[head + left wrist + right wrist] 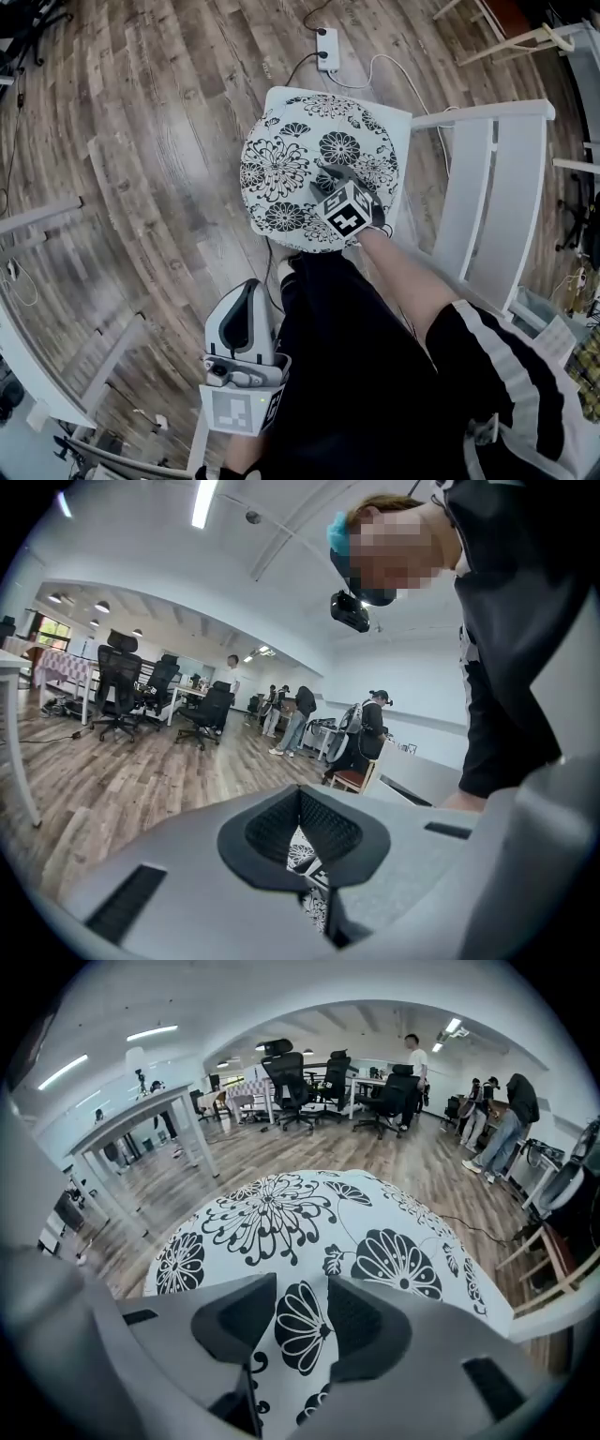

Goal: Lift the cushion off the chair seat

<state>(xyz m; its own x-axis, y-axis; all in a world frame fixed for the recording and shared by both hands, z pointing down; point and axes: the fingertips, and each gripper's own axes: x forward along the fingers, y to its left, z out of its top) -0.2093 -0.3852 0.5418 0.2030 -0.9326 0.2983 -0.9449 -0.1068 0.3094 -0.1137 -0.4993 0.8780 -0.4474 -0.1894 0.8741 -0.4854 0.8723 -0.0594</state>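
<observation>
A round white cushion [300,159] with black flowers lies over the white chair seat [398,117], overhanging it at the left and front. My right gripper [328,176] rests on the cushion's near right part. In the right gripper view the jaws [300,1314] stand on either side of a strip of the flowered fabric [281,1222] and pinch it. My left gripper [247,291] hangs low by the person's leg, away from the chair, jaws shut and empty. In the left gripper view [302,803] a bit of the cushion pattern [305,860] shows under its pads.
The chair's white slatted back [497,187] is to the right of the seat. A power strip [328,49] and its cable [403,70] lie on the wood floor behind the chair. White table legs [37,216] stand left. Office chairs [281,1077] and people [300,714] are farther off.
</observation>
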